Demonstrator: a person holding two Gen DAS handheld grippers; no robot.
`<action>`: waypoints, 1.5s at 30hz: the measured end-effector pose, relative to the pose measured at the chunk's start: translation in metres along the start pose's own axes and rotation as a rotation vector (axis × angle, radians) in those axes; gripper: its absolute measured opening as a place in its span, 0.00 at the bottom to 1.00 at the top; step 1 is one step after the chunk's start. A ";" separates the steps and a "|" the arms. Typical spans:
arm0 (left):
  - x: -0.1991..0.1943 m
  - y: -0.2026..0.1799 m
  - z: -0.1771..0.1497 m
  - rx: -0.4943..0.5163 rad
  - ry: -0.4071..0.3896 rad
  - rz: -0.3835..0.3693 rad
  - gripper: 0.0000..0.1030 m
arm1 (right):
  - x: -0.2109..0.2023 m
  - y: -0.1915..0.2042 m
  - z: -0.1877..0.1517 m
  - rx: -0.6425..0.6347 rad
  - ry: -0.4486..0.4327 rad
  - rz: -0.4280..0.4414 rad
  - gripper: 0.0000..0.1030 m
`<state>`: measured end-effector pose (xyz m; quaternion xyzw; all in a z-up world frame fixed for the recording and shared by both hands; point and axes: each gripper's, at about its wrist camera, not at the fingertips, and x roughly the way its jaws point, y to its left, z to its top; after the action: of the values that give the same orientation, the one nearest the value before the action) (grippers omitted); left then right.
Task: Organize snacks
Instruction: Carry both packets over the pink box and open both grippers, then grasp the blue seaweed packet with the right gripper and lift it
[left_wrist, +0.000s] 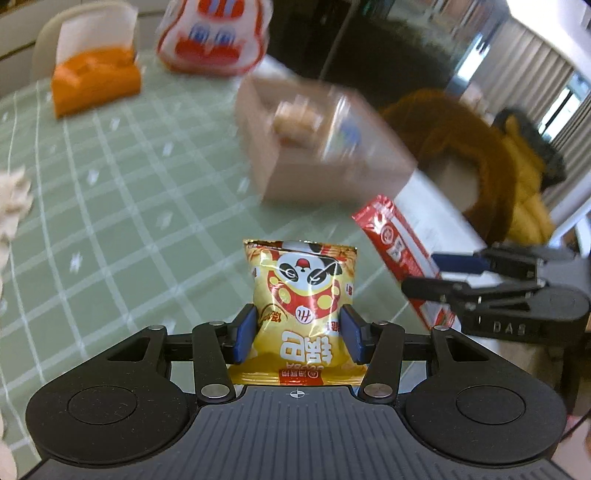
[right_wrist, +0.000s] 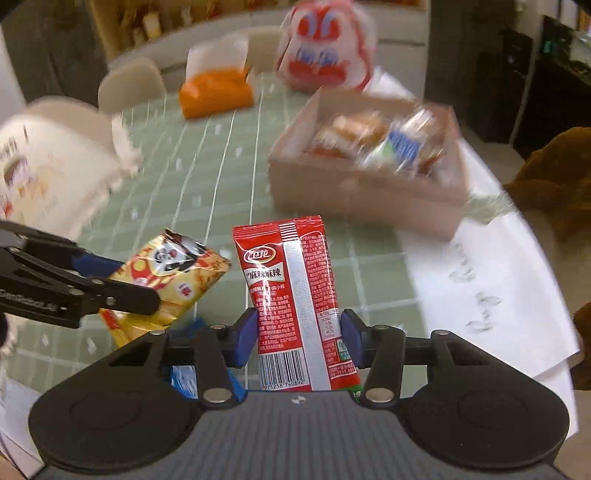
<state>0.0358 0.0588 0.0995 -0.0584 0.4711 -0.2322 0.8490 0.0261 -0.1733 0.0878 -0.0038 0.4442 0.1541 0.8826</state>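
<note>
Over green cloth (right_wrist: 207, 177), left gripper (left_wrist: 298, 332) clamps panda bag (left_wrist: 301, 295), right gripper (right_wrist: 299, 334) clamps red packet (right_wrist: 295, 295); blurred box (right_wrist: 365, 184) ahead, probably snack-filled.

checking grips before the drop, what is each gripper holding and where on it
Left gripper pinches the yellow panda snack bag across its lower half. Right gripper pinches the red snack packet by its side edges, near the barcode end.

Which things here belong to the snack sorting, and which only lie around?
Belong to the job:
- yellow panda packet, in the left claw
- red packet, in the right claw
- cardboard box, snacks inside

Only lying around:
- orange tissue pack
- red-and-white bag
- white paper
</note>
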 end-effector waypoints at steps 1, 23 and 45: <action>-0.005 -0.002 0.012 -0.012 -0.027 -0.028 0.53 | -0.010 -0.004 0.006 0.008 -0.030 -0.006 0.47; 0.111 0.022 0.150 -0.149 0.009 -0.089 0.53 | 0.009 -0.089 0.089 0.148 -0.039 -0.186 0.75; 0.010 0.066 -0.024 -0.092 0.126 -0.031 0.53 | 0.015 0.078 -0.053 0.372 0.285 0.078 0.75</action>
<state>0.0426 0.1155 0.0579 -0.0898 0.5329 -0.2269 0.8102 -0.0285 -0.1024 0.0543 0.1544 0.5848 0.1016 0.7899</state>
